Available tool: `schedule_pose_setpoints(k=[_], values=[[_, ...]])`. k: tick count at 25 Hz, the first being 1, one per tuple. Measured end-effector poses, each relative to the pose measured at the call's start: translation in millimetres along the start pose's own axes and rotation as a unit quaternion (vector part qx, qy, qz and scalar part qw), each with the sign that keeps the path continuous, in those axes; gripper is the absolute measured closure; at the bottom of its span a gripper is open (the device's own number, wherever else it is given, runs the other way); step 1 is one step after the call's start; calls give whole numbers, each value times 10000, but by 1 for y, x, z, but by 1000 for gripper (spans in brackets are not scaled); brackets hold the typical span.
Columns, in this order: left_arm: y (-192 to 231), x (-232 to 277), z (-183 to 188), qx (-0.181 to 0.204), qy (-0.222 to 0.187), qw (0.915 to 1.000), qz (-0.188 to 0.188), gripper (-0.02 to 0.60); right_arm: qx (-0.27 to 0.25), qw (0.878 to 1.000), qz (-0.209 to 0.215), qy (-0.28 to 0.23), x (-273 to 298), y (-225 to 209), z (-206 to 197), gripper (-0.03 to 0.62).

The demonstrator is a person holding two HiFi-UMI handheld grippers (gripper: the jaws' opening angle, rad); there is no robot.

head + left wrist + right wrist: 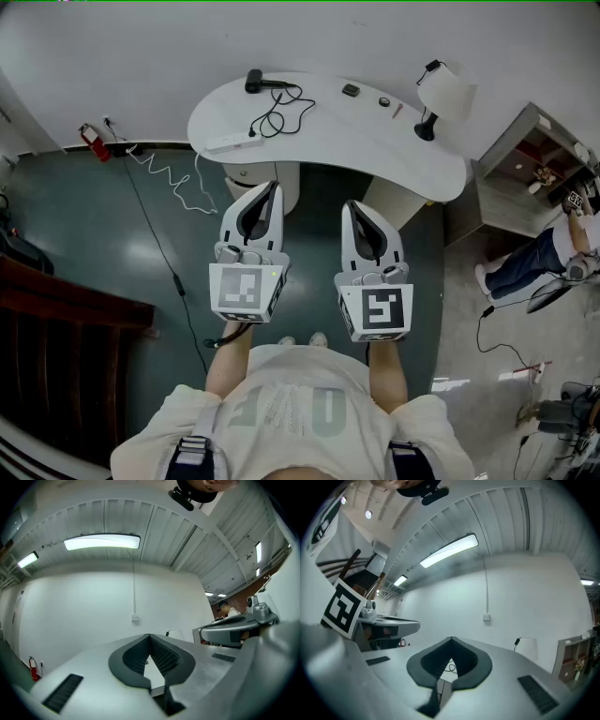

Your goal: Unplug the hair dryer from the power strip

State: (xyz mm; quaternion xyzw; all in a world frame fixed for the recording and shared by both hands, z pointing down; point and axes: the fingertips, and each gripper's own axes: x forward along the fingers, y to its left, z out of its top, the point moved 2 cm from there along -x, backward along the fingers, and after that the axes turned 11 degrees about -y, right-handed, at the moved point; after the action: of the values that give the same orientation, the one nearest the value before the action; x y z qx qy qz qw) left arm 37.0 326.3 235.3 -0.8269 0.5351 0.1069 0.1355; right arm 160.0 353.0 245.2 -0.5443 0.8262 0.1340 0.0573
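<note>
A black hair dryer point(255, 82) lies at the far left end of a white curved table point(328, 141). Its black cord point(278, 114) loops across the top to a white power strip point(233, 142) near the table's front left edge. My left gripper point(273, 185) and right gripper point(350, 204) hang side by side in front of the table, well short of it, both shut with nothing between the jaws. In the left gripper view the shut jaws meet at the tips of my left gripper point(149, 635). The right gripper view shows my right gripper point(451, 639) shut, with the cord point(451, 667) beyond it.
A white lamp point(444, 94) stands at the table's right end, with small dark items point(351, 90) near it. A white coiled cable point(173, 183) trails on the floor to a wall outlet by a red extinguisher point(95, 143). A shelf unit point(534, 159) and a seated person point(544, 258) are at right.
</note>
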Motion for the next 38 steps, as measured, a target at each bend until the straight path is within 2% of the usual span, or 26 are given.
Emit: schedule_pose_setpoints(k=[7, 13, 17, 22, 27, 33, 38], values=[[-9, 6, -4, -5, 19, 10000, 15, 577, 82, 10000, 32, -20, 0, -13, -4, 591], [-27, 14, -13, -73, 143, 9998, -69, 577, 666, 9973, 303, 55, -3, -25, -17, 591], [-32, 14, -21, -151, 205, 9996, 97, 577, 778, 9954, 558, 39, -8, -30, -26, 592], [-22, 13, -38, -117, 352, 9989, 274, 577, 1238, 9899, 677, 134, -7, -27, -47, 591], [7, 36, -59, -90, 337, 9981, 500, 577, 815, 9915, 978, 267, 22, -27, -66, 592], [46, 120, -98, -103, 112, 9996, 254, 577, 596, 9958, 675, 135, 106, -66, -94, 592], [94, 208, -121, -121, -60, 9999, 98, 577, 5, 9984, 543, 150, 204, -89, -113, 591]])
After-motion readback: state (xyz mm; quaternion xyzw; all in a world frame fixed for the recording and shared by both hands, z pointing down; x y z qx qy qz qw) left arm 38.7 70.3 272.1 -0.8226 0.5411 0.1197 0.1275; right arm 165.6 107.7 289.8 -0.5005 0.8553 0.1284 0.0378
